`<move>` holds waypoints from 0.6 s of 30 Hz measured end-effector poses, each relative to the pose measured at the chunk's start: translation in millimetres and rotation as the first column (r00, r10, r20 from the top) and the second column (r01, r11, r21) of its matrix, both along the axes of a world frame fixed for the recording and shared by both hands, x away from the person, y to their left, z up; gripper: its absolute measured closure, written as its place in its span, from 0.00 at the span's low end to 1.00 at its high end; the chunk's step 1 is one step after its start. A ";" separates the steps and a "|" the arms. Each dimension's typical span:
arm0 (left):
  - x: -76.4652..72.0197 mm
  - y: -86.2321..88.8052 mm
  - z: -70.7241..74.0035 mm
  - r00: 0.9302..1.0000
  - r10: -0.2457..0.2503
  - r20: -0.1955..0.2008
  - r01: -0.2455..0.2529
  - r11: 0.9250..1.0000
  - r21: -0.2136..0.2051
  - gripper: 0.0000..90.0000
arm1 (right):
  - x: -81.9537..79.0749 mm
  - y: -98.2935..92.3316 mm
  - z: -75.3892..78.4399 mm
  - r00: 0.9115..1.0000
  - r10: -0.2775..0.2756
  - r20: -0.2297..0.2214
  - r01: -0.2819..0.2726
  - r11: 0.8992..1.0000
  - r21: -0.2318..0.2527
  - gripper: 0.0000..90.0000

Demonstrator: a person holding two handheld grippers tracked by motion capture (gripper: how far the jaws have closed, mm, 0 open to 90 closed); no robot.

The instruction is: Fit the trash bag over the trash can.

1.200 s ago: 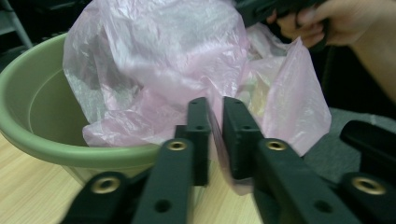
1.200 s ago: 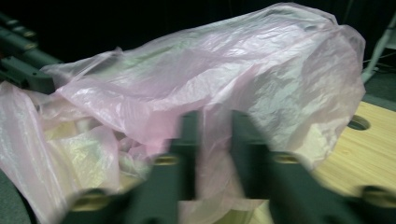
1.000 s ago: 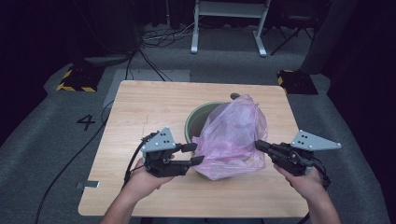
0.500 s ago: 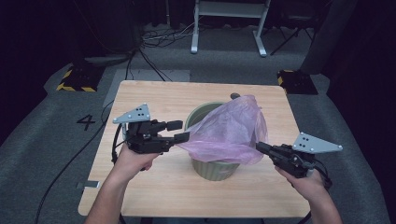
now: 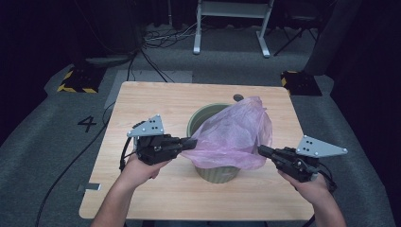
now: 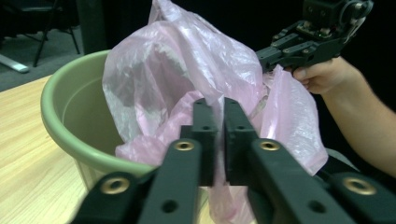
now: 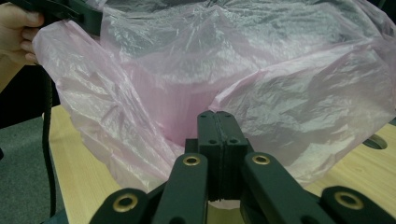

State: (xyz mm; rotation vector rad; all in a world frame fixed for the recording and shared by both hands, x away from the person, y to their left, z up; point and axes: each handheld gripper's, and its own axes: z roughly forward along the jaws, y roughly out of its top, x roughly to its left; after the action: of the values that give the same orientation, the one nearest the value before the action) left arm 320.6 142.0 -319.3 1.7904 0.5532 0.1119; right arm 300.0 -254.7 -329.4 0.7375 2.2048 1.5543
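Looking down from the high view, the wooden counter (image 5: pixel 156 198) fills the middle of the frame, and a green bucket (image 5: pixel 202 116) stands at its centre with a pink plastic bag (image 5: pixel 234 135) stretched over its mouth. At centre left, the left hand-held gripper (image 5: pixel 191 143) has its jaws just closed onto the bag's left edge, the film pinched between them. At lower right, the right hand-held gripper (image 5: pixel 261 150) is clamped tight on the bag's right edge. The bag hangs taut between the two, above the bucket's near rim. A small dark hole (image 5: pixel 238 98) sits in the counter just behind the bucket.

In the left gripper view, its two black jaws rise from the bottom, pressed nearly together with crumpled pink film caught between them at centre frame. The bucket's rim (image 6: pixel 56 126) curves off to the left, and the bag (image 6: pixel 187 70) billows up above it. At upper right, the other gripper (image 6: pixel 268 56) grips the far edge.

In the right gripper view, its jaws meet at lower centre, closed flat on a fold of the bag (image 7: pixel 261 79), which spreads across most of the frame. At upper left, a hand (image 7: pixel 16 35) holds the other gripper against the film's corner.
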 end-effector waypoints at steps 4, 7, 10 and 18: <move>-8.1 7.2 -10.4 0.995 0.100 0.015 -0.100 0.995 -0.016 0.99 | -2.9 -5.8 -4.9 1.000 0.002 -0.017 -0.002 1.000 0.022 1.00; -12.3 15.5 -22.6 0.986 0.167 0.013 -0.166 0.985 -0.046 0.99 | -6.5 -11.0 -10.5 0.999 -0.012 -0.031 0.012 1.000 0.018 1.00; -13.3 24.0 -36.0 0.977 0.212 -0.027 -0.213 0.975 -0.069 0.99 | -8.8 -16.9 -15.6 0.999 -0.028 -0.046 0.030 0.999 0.032 1.00; -15.5 26.8 -62.5 0.973 0.210 -0.099 -0.216 0.975 -0.060 0.97 | -10.9 -21.7 -31.6 0.995 -0.029 -0.094 0.032 0.999 0.040 1.00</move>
State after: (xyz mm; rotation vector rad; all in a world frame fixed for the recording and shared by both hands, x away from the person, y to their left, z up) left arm 305.1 168.8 -381.7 1.6697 0.8062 0.1558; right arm 289.2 -276.4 -360.9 0.8690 2.2223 1.5849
